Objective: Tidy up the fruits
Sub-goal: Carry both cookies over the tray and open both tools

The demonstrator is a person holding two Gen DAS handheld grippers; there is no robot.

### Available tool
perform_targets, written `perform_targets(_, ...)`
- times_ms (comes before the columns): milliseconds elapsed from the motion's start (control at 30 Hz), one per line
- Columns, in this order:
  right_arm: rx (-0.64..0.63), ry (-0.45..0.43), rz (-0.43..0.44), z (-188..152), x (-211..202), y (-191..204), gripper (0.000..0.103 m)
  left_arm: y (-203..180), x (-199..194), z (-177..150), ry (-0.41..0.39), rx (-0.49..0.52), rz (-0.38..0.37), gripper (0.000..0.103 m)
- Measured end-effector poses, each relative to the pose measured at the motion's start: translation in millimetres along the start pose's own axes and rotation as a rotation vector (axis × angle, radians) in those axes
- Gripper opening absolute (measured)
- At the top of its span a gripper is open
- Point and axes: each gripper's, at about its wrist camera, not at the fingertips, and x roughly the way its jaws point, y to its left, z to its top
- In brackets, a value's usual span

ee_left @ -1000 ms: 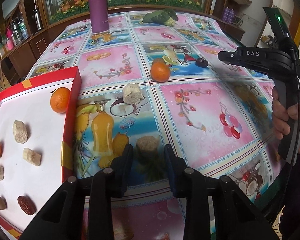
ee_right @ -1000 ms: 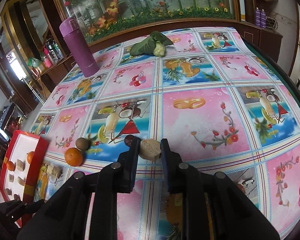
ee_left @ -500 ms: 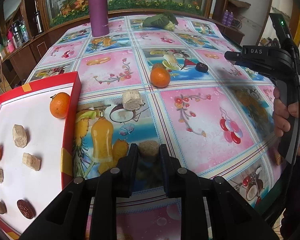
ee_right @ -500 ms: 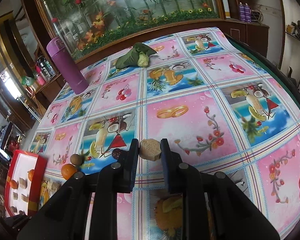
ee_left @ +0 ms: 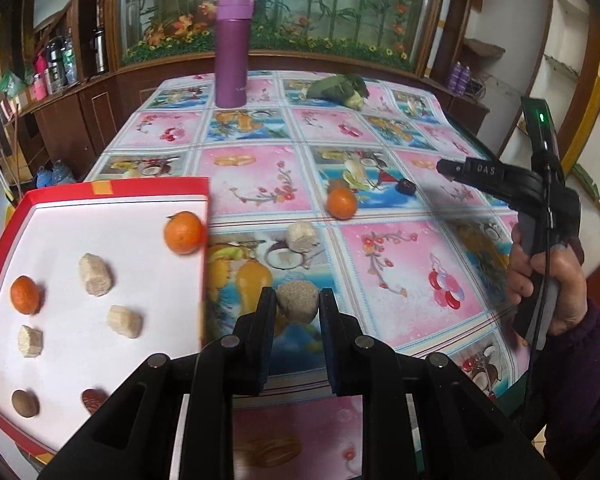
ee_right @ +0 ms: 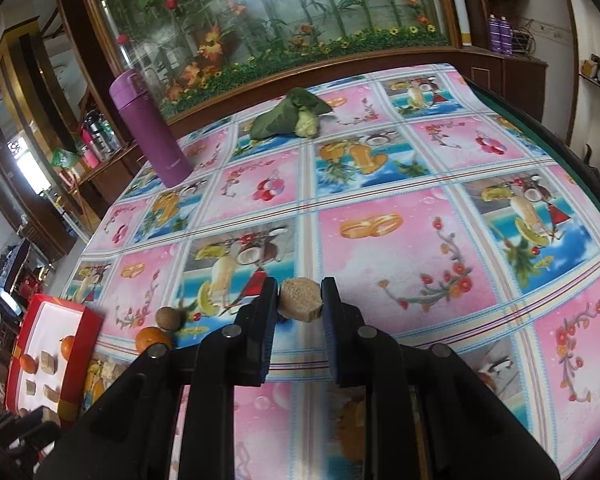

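Fruit pieces split between red tray [ee_left: 4, 248] and tablecloth [ee_left: 400, 264]. Left gripper [ee_left: 298, 304] closed on a tan chunk [ee_left: 297, 301], both pads touching it, held above the tablecloth just right of the tray's edge. Right gripper [ee_right: 300, 300] likewise clamped on another tan chunk [ee_right: 301, 298], held above the middle of the cloth.

Tray contents, left wrist view: 2 oranges [ee_left: 183, 232] [ee_left: 25, 294], 3 pale chunks [ee_left: 95, 274] [ee_left: 124, 321] [ee_left: 29, 340], 1 brown nut [ee_left: 25, 402], 1 dark red date [ee_left: 93, 399], partly hidden by the gripper frame.

Loose on the cloth: pale chunk [ee_left: 302, 235] near the tray's far right corner, orange [ee_left: 341, 203] beyond it, dark date [ee_left: 405, 187] further right. Right wrist view shows a round brown nut [ee_right: 168, 319] touching or just beside that orange; can't tell which.

Purple flask [ee_left: 232, 50] upright at the far edge, green leafy bundle [ee_left: 340, 86] to its right. Person's hand [ee_left: 548, 276] grips the right tool's handle, dark sleeve below.
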Motion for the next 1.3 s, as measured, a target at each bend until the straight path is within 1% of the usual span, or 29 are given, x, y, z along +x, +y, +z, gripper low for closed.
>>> perform_targets(133,-0.022,-0.014,0.043,-3,0,19,0.024,25,-8,0,-0.024,-0.049,0.033,0.021)
perform_targets(233,-0.029,0.0,0.096,-7,6,41,0.024,45,-14,-2,-0.039,-0.086,0.066,0.021)
perform_targets(300,-0.05,0.017,0.131,-12,11,61,0.024,58,-17,-4,-0.046,-0.108,0.087,0.021)
perform_targets(400,-0.117,0.041,0.178,-22,19,100,0.024,76,-20,-8,-0.052,-0.14,0.117,0.021)
perform_targets(567,-0.223,0.069,0.288,-41,23,168,0.024,100,-21,-11,-0.055,-0.178,0.144,0.021)
perform_targets(700,-0.278,0.108,0.381,-57,24,210,0.024,118,-27,-15,-0.063,-0.198,0.177,0.021)
perform_targets(800,-0.333,0.135,0.423,-72,23,236,0.024,135,-36,-20,-0.075,-0.221,0.212,0.021)
perform_targets(900,-0.372,0.158,0.451,-83,24,253,0.024,158,-46,-27,-0.087,-0.259,0.264,0.021)
perform_targets(967,-0.388,0.168,0.451,-86,26,260,0.024,174,-51,-32,-0.089,-0.286,0.297,0.021)
perform_targets(1067,-0.4,0.212,0.45,-91,36,270,0.024,188,-53,-40,-0.083,-0.314,0.335,0.021)
perform_targets(1200,-0.418,0.244,0.433,-96,45,275,0.024,195,-49,-46,-0.068,-0.329,0.341,0.021)
perform_targets(1300,-0.42,0.262,0.422,-98,50,276,0.024,192,-45,-46,-0.063,-0.321,0.325,0.021)
